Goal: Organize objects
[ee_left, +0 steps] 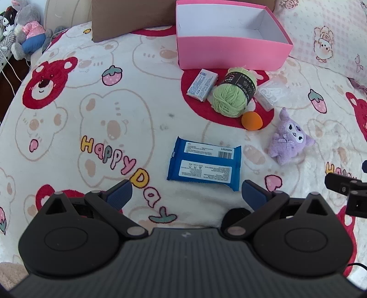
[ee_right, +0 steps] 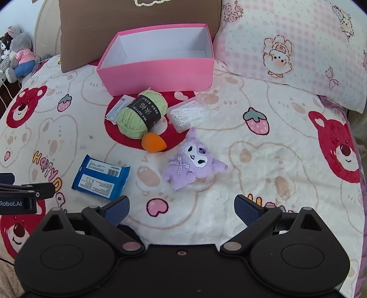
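An empty pink box (ee_left: 231, 56) (ee_right: 158, 75) stands at the far side of the bed. In front of it lie a small white-blue packet (ee_left: 202, 84) (ee_right: 118, 107), a green yarn ball (ee_left: 231, 96) (ee_right: 140, 114), a clear plastic case (ee_left: 271, 94) (ee_right: 188, 113), an orange sponge egg (ee_left: 251, 121) (ee_right: 153, 142), a purple plush toy (ee_left: 289, 137) (ee_right: 193, 164) and a blue wipes pack (ee_left: 204, 164) (ee_right: 101, 177). My left gripper (ee_left: 185, 194) is open just short of the wipes pack. My right gripper (ee_right: 182, 209) is open below the plush, holding nothing.
A bear-print blanket (ee_left: 91, 114) (ee_right: 263, 160) covers the bed. A brown cushion (ee_left: 128, 16) (ee_right: 137, 29) and a pink checked pillow (ee_left: 325, 39) (ee_right: 298, 57) lie at the back. Plush toys (ee_left: 27, 32) (ee_right: 18, 55) sit far left.
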Tool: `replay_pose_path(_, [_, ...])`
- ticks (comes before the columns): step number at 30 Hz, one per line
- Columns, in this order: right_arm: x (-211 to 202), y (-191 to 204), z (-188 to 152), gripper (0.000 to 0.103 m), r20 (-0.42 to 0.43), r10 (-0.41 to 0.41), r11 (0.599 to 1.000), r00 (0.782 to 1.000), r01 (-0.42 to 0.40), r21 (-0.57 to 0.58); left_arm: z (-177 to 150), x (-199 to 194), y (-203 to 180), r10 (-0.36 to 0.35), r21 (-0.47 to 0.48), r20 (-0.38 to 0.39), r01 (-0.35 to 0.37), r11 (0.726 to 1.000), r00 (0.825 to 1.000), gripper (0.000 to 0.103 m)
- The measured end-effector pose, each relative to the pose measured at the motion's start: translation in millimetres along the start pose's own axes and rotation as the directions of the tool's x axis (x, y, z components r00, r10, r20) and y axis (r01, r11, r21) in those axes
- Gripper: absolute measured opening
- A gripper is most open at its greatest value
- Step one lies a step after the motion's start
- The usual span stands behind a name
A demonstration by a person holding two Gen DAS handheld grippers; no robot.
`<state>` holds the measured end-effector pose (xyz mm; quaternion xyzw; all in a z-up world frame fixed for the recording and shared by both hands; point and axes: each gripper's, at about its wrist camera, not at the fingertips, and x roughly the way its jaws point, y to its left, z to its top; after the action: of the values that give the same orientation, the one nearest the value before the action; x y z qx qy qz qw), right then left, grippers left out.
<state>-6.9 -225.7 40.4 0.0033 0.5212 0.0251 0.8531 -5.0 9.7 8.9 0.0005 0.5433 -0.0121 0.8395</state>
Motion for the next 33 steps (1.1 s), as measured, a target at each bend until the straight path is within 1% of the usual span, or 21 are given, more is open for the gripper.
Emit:
replay_pose_path(6, [2.2,1.1,-1.6,0.099,-0.006,0.002,1.000,1.000,-0.002,0.007,-1.2,-0.4,0.7,0.006,-0.002,-0.003,-0.006,1.000,1.000,0.103])
replay_pose_path(11, [2.1,0.9,-1.1,0.100,-0.006,0.003,1.000,1.000,-0.003,0.007,-1.1,3.2,4.6,-0.012,-0.025,-0.024,0.011,1.000,1.000,0.103])
replay_pose_path(22, [3.8,2.7,-2.0,0.100,-0.011,0.007,1.000,1.000,-0.007,0.001,-2.9,5.8,3.1,-0.015,-0.021,-0.036,0.014,1.000,0.999,0.103])
replay_pose_path(26, [4.1,2.4,-2.2,0.100,-0.013,0.007,1.000,1.000,-0.007,0.004,-4.3,5.8,4.0,-0.048,-0.037,-0.047,0.046,0.998,0.998,0.103])
replay_pose_path(30, [7.1,2.3,-4.1,0.100,-0.019,-0.007,1.000,1.000,0.007,-0.007,-5.4,4.9,-0.6,-0.043,-0.011,-0.043,0.043,0.999,0.998,0.103])
replay_pose_path(33, [10.2,1.1,-4.6,0.100,-0.029,0.006,1.000,1.000,-0.006,0.000,-4.8,4.6,-2.8,-0.048,-0.006,-0.044,0.047,0.999,0.998,0.103])
